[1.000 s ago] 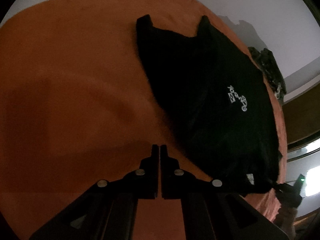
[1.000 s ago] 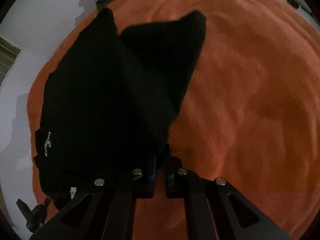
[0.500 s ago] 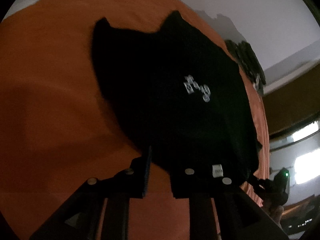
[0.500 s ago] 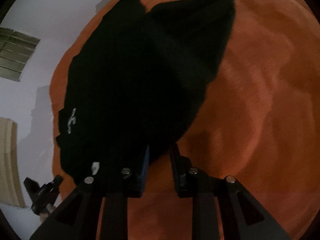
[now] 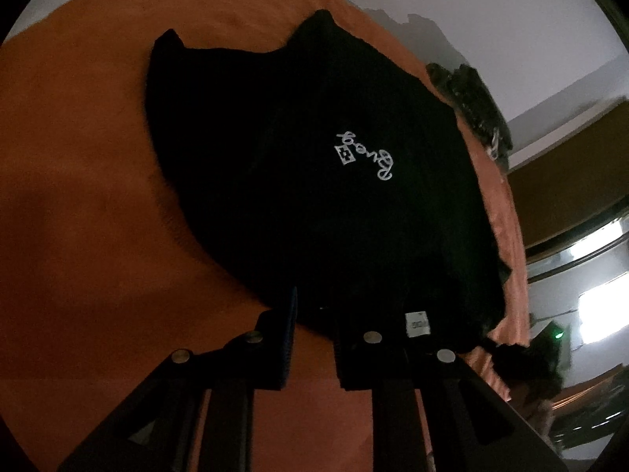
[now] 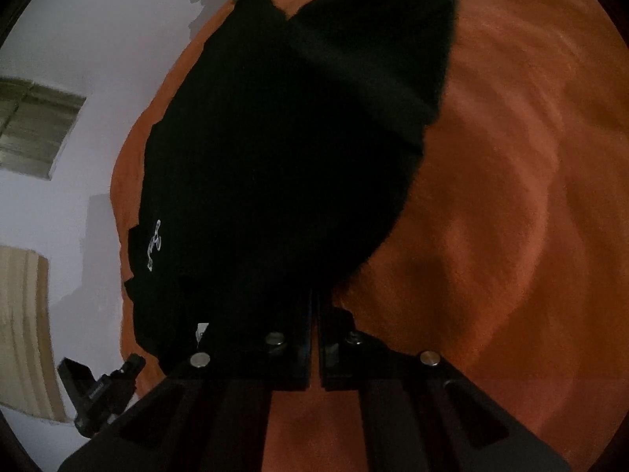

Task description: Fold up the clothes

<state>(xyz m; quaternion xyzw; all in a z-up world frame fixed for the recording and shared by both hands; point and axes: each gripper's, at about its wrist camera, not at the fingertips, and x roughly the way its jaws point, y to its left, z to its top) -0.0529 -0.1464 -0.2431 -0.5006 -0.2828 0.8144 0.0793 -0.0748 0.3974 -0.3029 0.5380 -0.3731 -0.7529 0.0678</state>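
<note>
A black garment [image 5: 314,181] with a white logo [image 5: 363,153] lies spread on an orange blanket [image 5: 78,196]. My left gripper [image 5: 314,308] is at its near edge, left of a small white label [image 5: 416,320]. Its jaws are opening, the hem lies between them, and the pads do not press on it. In the right wrist view the same black garment [image 6: 275,165] fills the left half, a sleeve pointing to the far right. My right gripper [image 6: 315,295] is shut on the garment's near corner, right of the label [image 6: 201,329].
A dark heap of clothes [image 5: 468,98] lies at the blanket's far edge against a white wall [image 5: 491,11]. A black device with a green light [image 5: 550,338] sits beyond the garment's right corner. The orange blanket [image 6: 511,216] stretches bare to the right.
My left gripper moved right to the garment's hem and its jaws opened around it. My right gripper's jaws opened at the near corner, then shut on it.
</note>
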